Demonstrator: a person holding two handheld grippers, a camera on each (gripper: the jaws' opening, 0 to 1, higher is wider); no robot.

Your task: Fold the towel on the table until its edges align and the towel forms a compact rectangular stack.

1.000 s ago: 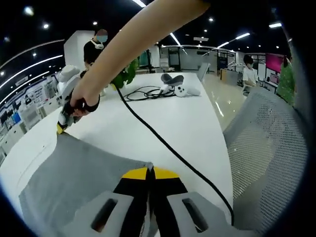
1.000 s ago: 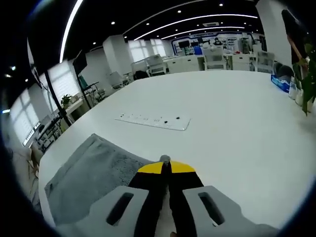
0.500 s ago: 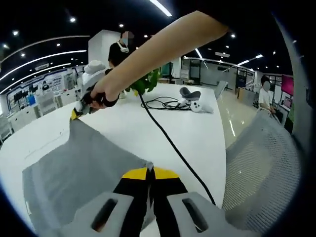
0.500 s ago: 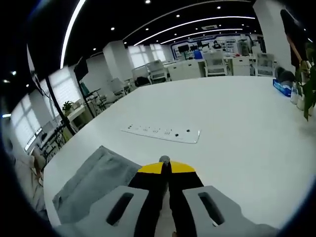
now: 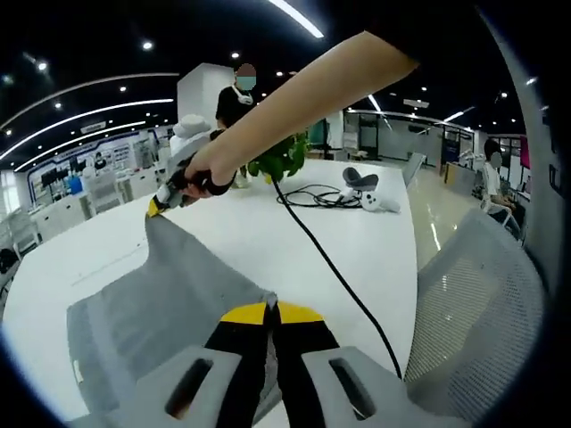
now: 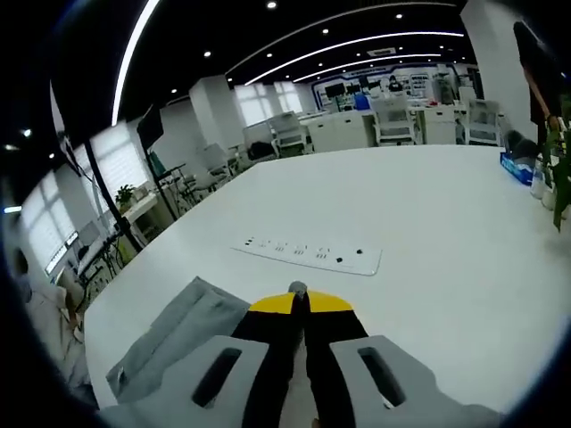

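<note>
Two grippers each clamp a corner of the grey terry-cloth towel (image 5: 152,303), which sits part lifted above the big white rounded table (image 5: 357,241) with the rest draped on the tabletop. Left gripper (image 5: 270,310): jaws together, pinching the near corner right at the yellow tips. Right gripper (image 5: 163,203) is seen in the left gripper view, held by the person's hand (image 5: 207,169), jaws pinched on the far corner, raised off the table; in the right gripper view the right gripper (image 6: 299,301) also shows jaws together with towel cloth (image 6: 174,334) trailing off to the left of them. Key relation: the held edge runs between the two grippers, and the towel body hangs down and away to the left of that edge in the left gripper view, so the free edge lies across the cloth from both tips; judging from this, the next move calls for carrying the held edge over toward that far free edge. Neither hand looks clearly nearer to it. Also on the table: a black cable (image 5: 330,267), a white headset with controllers (image 5: 366,192), a green plant (image 5: 281,160), a white power strip (image 6: 308,254). A grey mesh chair (image 5: 473,303) sits at the table edge. No readable brand or writing anywhere.
</note>
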